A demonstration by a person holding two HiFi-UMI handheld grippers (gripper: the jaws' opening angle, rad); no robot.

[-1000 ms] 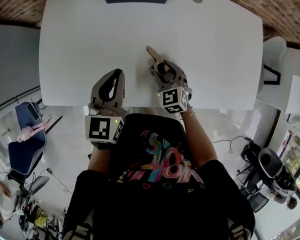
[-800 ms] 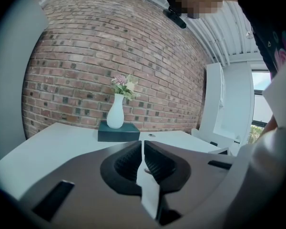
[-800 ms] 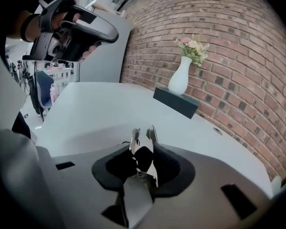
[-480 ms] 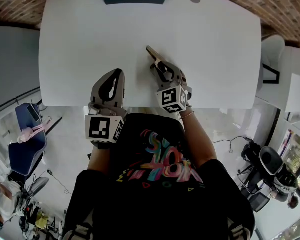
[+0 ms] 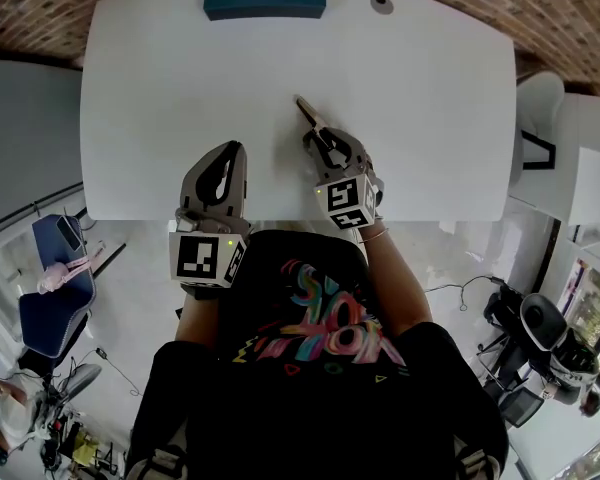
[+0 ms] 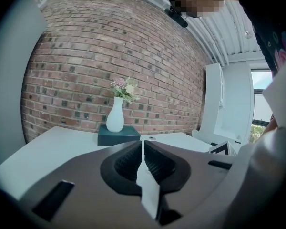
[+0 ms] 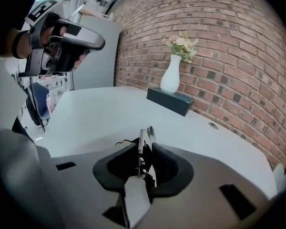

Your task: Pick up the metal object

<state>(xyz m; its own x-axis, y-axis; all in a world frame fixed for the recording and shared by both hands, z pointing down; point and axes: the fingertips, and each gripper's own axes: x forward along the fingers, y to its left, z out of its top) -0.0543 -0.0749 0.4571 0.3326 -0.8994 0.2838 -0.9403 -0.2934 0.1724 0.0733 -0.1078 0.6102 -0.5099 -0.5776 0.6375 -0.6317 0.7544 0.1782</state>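
Just closed, tongs (image 5: 324, 139) pinch metal object (image 7: 145, 136).

A white table (image 5: 160, 88) stands before a brick wall (image 6: 86, 56). At the middle of its far edge sits a dark teal box (image 5: 302, 4), and a white vase (image 6: 115, 116) with pink and pale flowers (image 6: 124, 88) stands upright on the box. A small round grey cap (image 5: 381, 4) lies near the far edge, right of the box. Beyond the table's near left corner stands a blue chair (image 5: 48, 313).
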